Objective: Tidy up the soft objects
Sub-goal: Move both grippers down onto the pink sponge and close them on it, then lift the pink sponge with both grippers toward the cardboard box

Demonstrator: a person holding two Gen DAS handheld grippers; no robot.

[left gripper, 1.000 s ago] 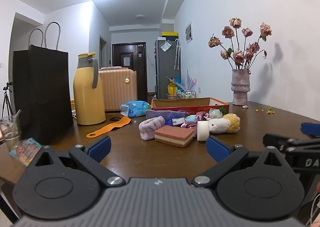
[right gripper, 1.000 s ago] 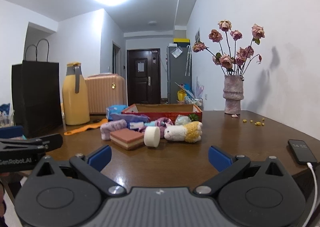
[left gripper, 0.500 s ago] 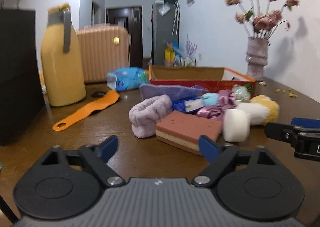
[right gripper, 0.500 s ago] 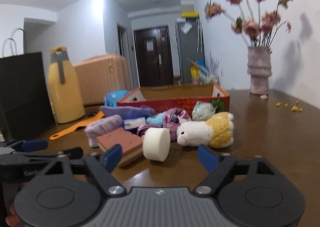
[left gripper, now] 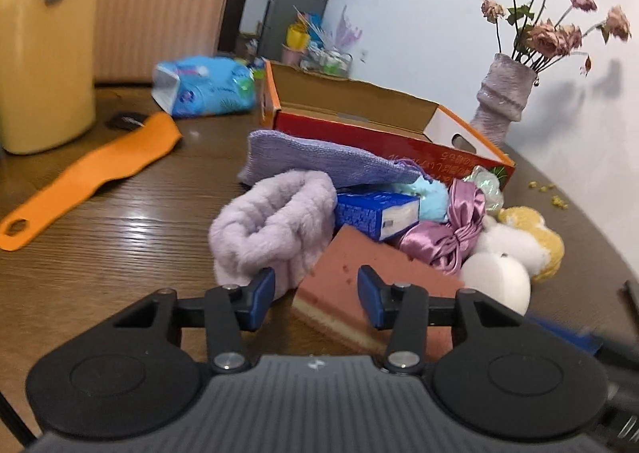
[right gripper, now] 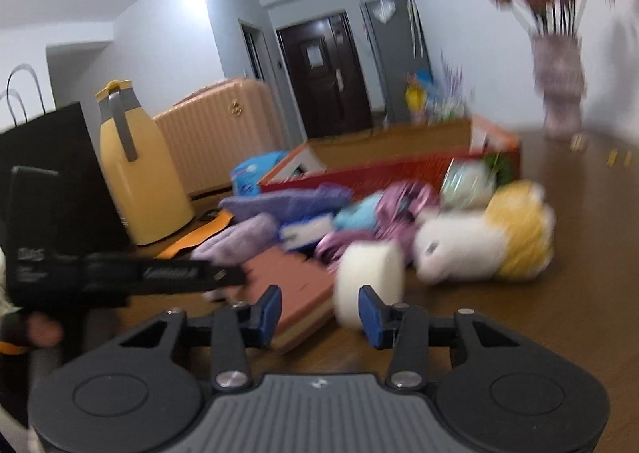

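A heap of soft things lies on the brown table in front of a red-orange cardboard box (left gripper: 359, 125): a fluffy lilac headband (left gripper: 271, 225), a purple cloth (left gripper: 319, 161), a satin scrunchie (left gripper: 451, 237), a white-and-yellow plush toy (left gripper: 519, 241), a round white sponge (left gripper: 495, 285) and a pink block sponge (left gripper: 359, 277). My left gripper (left gripper: 315, 293) hovers at the pink sponge's near corner, jaws closing, pads not pressing it. My right gripper (right gripper: 319, 311) is just short of the pink sponge (right gripper: 295, 289) and the white sponge (right gripper: 371, 281), jaws closing on nothing. The left gripper (right gripper: 159, 277) shows at the left there.
A yellow thermos (left gripper: 44, 46), an orange strap (left gripper: 92, 177) and a blue tissue pack (left gripper: 203, 86) lie left of the heap. A vase of dried roses (left gripper: 503, 93) stands behind on the right. A black paper bag (right gripper: 52, 173) is at far left, a small blue box (left gripper: 375, 213) in the heap.
Both grippers have come forward to the heap and tipped downward. Their jaws have narrowed from wide open to about half. The heap has not moved.
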